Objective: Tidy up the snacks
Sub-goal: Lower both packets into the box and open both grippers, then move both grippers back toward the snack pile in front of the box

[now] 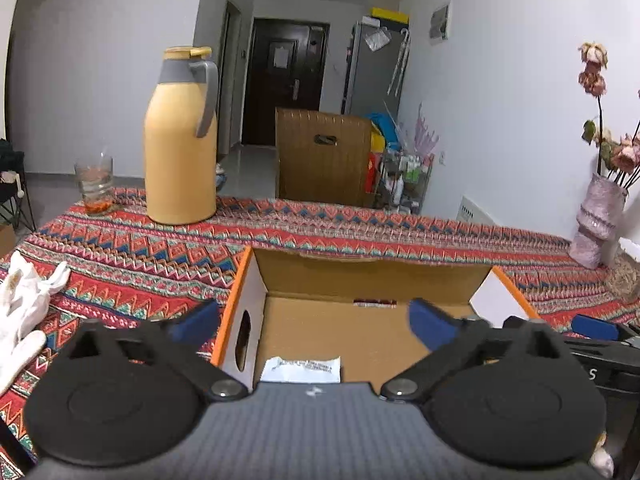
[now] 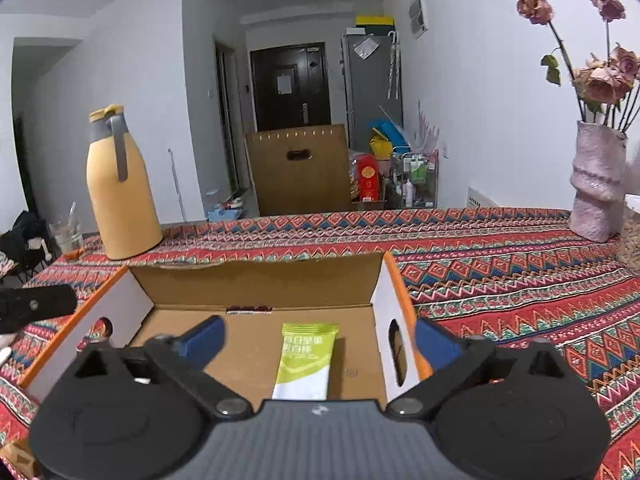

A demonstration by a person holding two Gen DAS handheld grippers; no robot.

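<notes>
Cardboard box [image 2: 256,280] sits open on the patterned tablecloth [image 2: 500,264], a green snack bar [image 2: 306,360] and a white packet [image 1: 302,369] lying loose on its floor. We hold the left gripper [image 1: 314,322] and right gripper [image 2: 318,338] spread wide, each empty and straddling a side wall. Dropping either could snag that wall and drag the box.

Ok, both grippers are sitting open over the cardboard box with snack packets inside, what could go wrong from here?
1. The right gripper straddles the box's right wall, so moving sideways could drag the box.
2. The left gripper likewise straddles the left wall.
3. The green snack packet lies flat, so pinching it may be awkward.
</notes>
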